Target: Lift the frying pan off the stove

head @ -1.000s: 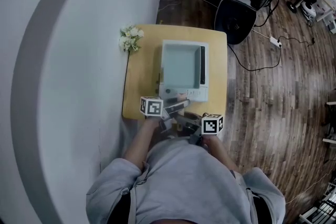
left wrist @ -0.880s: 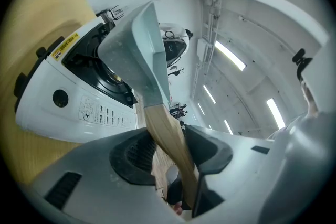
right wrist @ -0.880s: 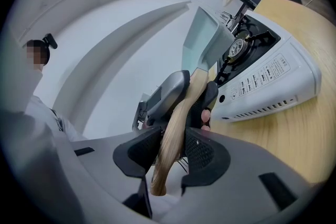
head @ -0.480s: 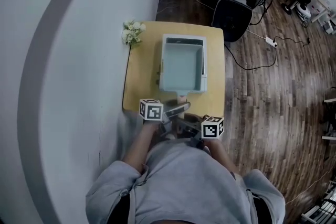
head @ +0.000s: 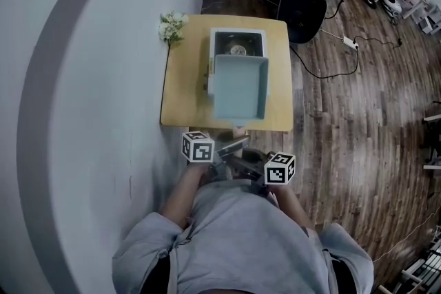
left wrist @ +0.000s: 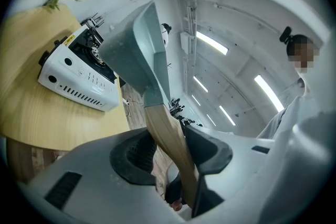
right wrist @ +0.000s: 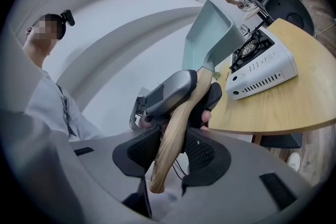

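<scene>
A square pale-green frying pan (head: 239, 87) with a wooden handle (head: 238, 131) hangs over the front part of the white portable stove (head: 238, 39), and the burner at the back shows. My left gripper (head: 226, 147) is shut on the handle (left wrist: 165, 139), which runs between its pads. My right gripper (head: 242, 163) grips the same handle (right wrist: 176, 123) nearer its end. Its jaws have just been opening a little, with the handle still touching both pads. In the right gripper view the pan (right wrist: 210, 34) tilts up in front of the stove (right wrist: 262, 71).
The stove stands on a small wooden table (head: 182, 89) against a curved white wall, with a small bunch of flowers (head: 169, 25) at its far left corner. A black chair (head: 303, 10) and cables lie beyond on the wooden floor.
The pan has slid back toward me off the stove, uncovering the burner. Both grippers have drawn back with the handle past the table's near edge.
</scene>
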Tool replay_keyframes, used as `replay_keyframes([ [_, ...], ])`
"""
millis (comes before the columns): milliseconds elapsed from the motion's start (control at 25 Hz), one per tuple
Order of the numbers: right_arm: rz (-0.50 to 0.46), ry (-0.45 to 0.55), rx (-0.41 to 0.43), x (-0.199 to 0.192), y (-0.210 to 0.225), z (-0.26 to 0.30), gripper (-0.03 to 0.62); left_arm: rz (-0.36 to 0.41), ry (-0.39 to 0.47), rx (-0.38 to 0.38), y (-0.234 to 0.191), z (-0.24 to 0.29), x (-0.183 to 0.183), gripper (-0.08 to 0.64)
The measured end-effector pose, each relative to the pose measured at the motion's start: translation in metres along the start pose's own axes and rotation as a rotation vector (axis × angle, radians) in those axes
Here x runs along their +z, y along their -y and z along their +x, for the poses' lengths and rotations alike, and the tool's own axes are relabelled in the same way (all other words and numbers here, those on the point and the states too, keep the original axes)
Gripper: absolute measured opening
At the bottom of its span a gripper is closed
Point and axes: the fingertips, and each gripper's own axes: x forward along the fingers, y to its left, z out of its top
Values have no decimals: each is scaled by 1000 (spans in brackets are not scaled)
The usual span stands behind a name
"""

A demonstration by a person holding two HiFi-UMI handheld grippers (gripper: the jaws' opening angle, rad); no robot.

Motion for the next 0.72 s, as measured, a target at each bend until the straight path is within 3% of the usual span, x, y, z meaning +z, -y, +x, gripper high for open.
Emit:
replay_keyframes([
  [480, -38, -15, 12, -63, -41, -23, 137, 58, -24, 25, 41, -17, -66, 166],
  [720, -30, -12, 24, -77, -44, -31, 137, 33, 0, 22, 45, -17, -81, 166],
])
